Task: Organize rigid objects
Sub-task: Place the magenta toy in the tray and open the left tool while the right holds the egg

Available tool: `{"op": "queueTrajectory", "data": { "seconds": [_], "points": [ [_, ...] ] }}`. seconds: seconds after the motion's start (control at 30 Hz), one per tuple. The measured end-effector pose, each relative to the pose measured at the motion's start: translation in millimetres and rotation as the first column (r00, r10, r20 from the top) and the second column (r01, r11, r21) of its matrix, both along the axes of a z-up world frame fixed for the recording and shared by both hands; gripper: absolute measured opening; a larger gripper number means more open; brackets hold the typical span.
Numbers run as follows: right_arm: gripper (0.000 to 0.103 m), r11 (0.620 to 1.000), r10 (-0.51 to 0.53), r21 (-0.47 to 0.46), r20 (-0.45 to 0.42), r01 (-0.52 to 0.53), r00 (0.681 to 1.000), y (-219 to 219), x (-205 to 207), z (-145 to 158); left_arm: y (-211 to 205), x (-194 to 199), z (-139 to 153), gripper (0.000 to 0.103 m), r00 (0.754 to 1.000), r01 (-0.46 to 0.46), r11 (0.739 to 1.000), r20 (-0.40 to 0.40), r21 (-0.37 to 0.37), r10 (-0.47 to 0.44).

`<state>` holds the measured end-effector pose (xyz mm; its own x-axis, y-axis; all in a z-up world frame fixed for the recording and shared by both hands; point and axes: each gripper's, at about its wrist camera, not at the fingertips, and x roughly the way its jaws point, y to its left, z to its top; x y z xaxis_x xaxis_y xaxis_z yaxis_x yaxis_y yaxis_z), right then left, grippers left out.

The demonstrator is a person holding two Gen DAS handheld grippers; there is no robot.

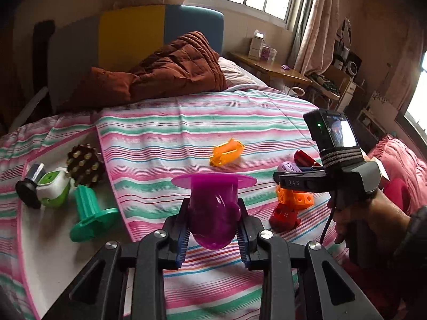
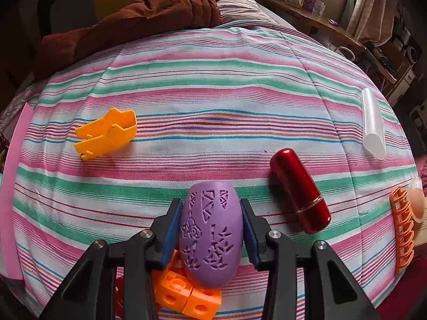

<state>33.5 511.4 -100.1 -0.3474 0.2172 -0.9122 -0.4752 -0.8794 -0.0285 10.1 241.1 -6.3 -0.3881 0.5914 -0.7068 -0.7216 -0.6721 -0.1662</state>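
Observation:
My left gripper (image 1: pixel 213 222) is shut on a magenta flanged plastic piece (image 1: pixel 213 208), held above the striped bedspread (image 1: pixel 173 122). My right gripper (image 2: pixel 210 224) is shut on a lilac egg-shaped piece with carved patterns (image 2: pixel 210 232); it shows in the left wrist view (image 1: pixel 287 167) too. Under it lie orange cube blocks (image 2: pixel 186 293). A yellow-orange clip piece (image 2: pixel 106 133) lies left of centre, a red capsule (image 2: pixel 300 190) to the right. At left, on a white sheet (image 1: pixel 48 245), sit a green flanged piece (image 1: pixel 89 213), a brown studded ball (image 1: pixel 84 164), and a green-white box (image 1: pixel 53 188).
A translucent white tube (image 2: pixel 372 122) and an orange comb-like piece (image 2: pixel 403 226) lie at the bed's right edge. A brown quilt (image 1: pixel 165 72) is heaped at the headboard. A wooden side table (image 1: pixel 269 66) stands beyond the bed. A red block (image 1: pixel 284 214) lies near the orange cubes.

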Motion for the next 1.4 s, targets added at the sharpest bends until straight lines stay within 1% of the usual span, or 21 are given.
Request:
{"op": "queueTrajectory", "data": {
  "seconds": [0.13, 0.23, 0.3, 0.4, 0.47, 0.57, 0.67, 0.73, 0.8, 0.9, 1.0, 1.07, 1.13, 1.17, 1.33, 1.4],
  "points": [
    [0.043, 1.000, 0.007, 0.010, 0.003, -0.007, 1.000, -2, 0, 0, -47, -22, 4, 0.031, 0.995, -0.102, 0.995, -0.004, -0.010, 0.102],
    [0.043, 1.000, 0.012, 0.021, 0.006, -0.012, 1.000, -2, 0, 0, -81, -46, -6, 0.031, 0.981, -0.193, 0.980, -0.006, -0.046, 0.193],
    [0.043, 1.000, 0.012, 0.023, 0.006, -0.012, 1.000, -3, 0, 0, -103, -68, -18, 0.031, 0.966, -0.251, 0.965, 0.039, -0.070, 0.254],
    [0.043, 0.999, 0.015, 0.028, 0.008, -0.016, 1.000, -3, -1, 1, -128, -95, -37, 0.031, 0.943, -0.309, 0.945, 0.096, -0.108, 0.319],
    [0.042, 0.999, 0.016, 0.028, 0.009, -0.016, 1.000, -4, -1, 1, -139, -109, -46, 0.031, 0.930, -0.331, 0.935, 0.123, -0.125, 0.345],
    [0.042, 0.999, 0.020, 0.035, 0.012, -0.021, 1.000, -7, -1, 2, -145, -130, -58, 0.031, 0.911, -0.362, 0.915, 0.141, -0.177, 0.388],
    [0.042, 0.999, 0.020, 0.033, 0.012, -0.020, 1.000, -7, 0, 2, -145, -145, -69, 0.031, 0.902, -0.376, 0.900, 0.136, -0.221, 0.410],
    [0.042, 0.999, 0.020, 0.034, 0.012, -0.020, 1.000, -7, 0, 2, -144, -153, -74, 0.031, 0.896, -0.383, 0.896, 0.146, -0.226, 0.420],
    [0.042, 0.999, 0.021, 0.034, 0.013, -0.022, 1.000, -6, 0, 2, -142, -155, -74, 0.032, 0.894, -0.402, 0.886, 0.110, -0.232, 0.435],
    [0.042, 0.999, 0.021, 0.034, 0.013, -0.022, 1.000, -5, 0, 2, -144, -155, -74, 0.033, 0.888, -0.415, 0.883, 0.112, -0.219, 0.446],
    [0.043, 0.999, 0.021, 0.034, 0.013, -0.022, 1.000, -5, 0, 2, -146, -149, -71, 0.036, 0.893, -0.421, 0.880, 0.070, -0.219, 0.444],
    [0.043, 0.999, 0.022, 0.035, 0.013, -0.022, 1.000, -5, 0, 2, -148, -145, -68, 0.041, 0.896, -0.420, 0.882, 0.058, -0.213, 0.440],
    [0.043, 0.999, 0.022, 0.037, 0.013, -0.022, 1.000, -6, 0, 2, -150, -142, -64, 0.042, 0.898, -0.421, 0.883, 0.039, -0.208, 0.438],
    [0.043, 0.999, 0.022, 0.038, 0.013, -0.022, 1.000, -6, -1, 2, -151, -139, -63, 0.044, 0.896, -0.428, 0.879, 0.027, -0.211, 0.443],
    [0.042, 0.999, 0.024, 0.048, 0.014, -0.025, 1.000, -8, 0, 2, -161, -127, -50, 0.046, 0.888, -0.453, 0.874, 0.001, -0.178, 0.460],
    [0.042, 0.998, 0.024, 0.053, 0.014, -0.025, 1.000, -9, -1, 2, -165, -119, -43, 0.050, 0.883, -0.465, 0.870, -0.014, -0.164, 0.469]
  ]
}}
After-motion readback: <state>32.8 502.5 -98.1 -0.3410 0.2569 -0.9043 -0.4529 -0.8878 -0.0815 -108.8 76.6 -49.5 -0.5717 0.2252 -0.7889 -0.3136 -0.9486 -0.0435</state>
